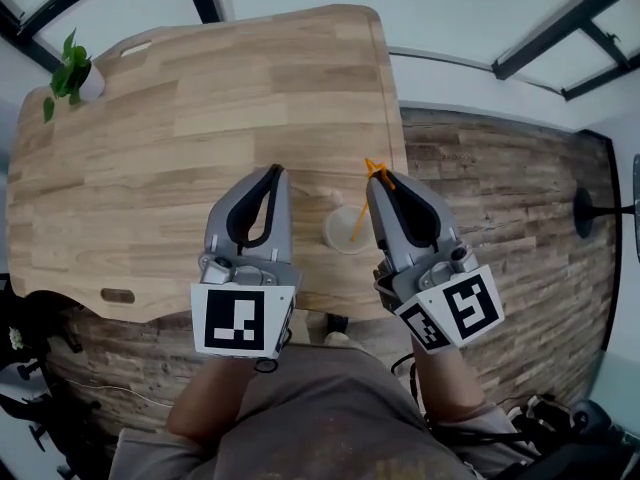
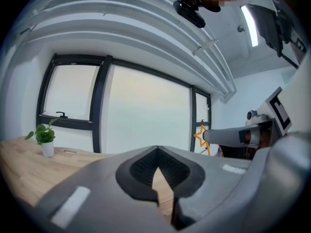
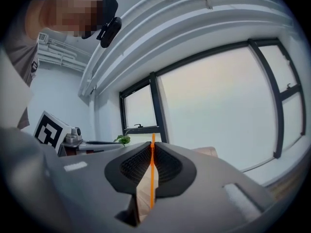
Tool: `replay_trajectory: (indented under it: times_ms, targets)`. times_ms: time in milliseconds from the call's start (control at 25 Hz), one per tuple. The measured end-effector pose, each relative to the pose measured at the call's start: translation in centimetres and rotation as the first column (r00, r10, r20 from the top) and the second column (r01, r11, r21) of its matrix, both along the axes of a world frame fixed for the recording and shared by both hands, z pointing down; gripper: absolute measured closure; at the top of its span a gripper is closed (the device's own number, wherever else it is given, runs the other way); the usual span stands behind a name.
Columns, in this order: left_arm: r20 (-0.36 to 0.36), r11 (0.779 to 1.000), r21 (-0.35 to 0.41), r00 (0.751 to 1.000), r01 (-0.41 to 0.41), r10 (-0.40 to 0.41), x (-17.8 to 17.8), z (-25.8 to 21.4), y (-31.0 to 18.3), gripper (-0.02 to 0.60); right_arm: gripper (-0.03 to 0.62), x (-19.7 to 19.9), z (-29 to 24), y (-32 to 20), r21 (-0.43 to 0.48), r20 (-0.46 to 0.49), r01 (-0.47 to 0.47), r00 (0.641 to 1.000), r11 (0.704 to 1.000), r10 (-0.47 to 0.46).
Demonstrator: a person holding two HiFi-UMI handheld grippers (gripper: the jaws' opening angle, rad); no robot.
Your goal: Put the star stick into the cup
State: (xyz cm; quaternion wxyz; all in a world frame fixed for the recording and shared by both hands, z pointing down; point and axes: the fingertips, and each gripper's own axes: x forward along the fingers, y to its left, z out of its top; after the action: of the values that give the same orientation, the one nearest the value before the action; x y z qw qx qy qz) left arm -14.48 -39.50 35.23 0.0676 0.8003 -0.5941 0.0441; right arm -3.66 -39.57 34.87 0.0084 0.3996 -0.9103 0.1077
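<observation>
My right gripper (image 1: 373, 180) is shut on a thin orange star stick (image 1: 363, 213), with the star sticking out just past the jaw tips. The stick slants down and left, and its lower end lies over the mouth of a pale round cup (image 1: 340, 234) on the wooden table (image 1: 200, 118). Seen from the right gripper (image 3: 152, 147), the stick (image 3: 152, 178) runs straight up the closed jaws. My left gripper (image 1: 276, 172) hovers left of the cup, shut and empty. From the left gripper (image 2: 157, 149), the star (image 2: 199, 135) shows at the right gripper's tip (image 2: 228, 136).
A small potted plant (image 1: 70, 73) stands at the table's far left corner, also seen as a plant (image 2: 44, 139) in the left gripper view. The table's right edge runs close beside the cup, with wood-pattern floor (image 1: 500, 188) beyond it. A lamp base (image 1: 583, 211) stands far right.
</observation>
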Motion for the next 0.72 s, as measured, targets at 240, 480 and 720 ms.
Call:
replay_trajectory:
  times_ms: [240,480,720]
  targets:
    - [-0.017,0.997,-0.061,0.999,-0.042,0.041,0.7,2.7,-0.6,0.581,0.546,-0.3,3.5,0.2,-0.067,-0.013,-0.003,1.000,0.998,0.002]
    - [-0.026,0.993,-0.099,0.998,-0.068,0.066,1.0,4.6,-0.9,0.581,0.543,-0.4,4.5,0.4,-0.063,-0.018,0.001,1.000,0.998,-0.002]
    - [-0.027,0.992,-0.096,0.997,-0.080,0.077,1.4,4.7,-0.9,0.581,0.522,-0.2,5.5,0.6,-0.093,-0.043,0.001,0.999,0.996,-0.005]
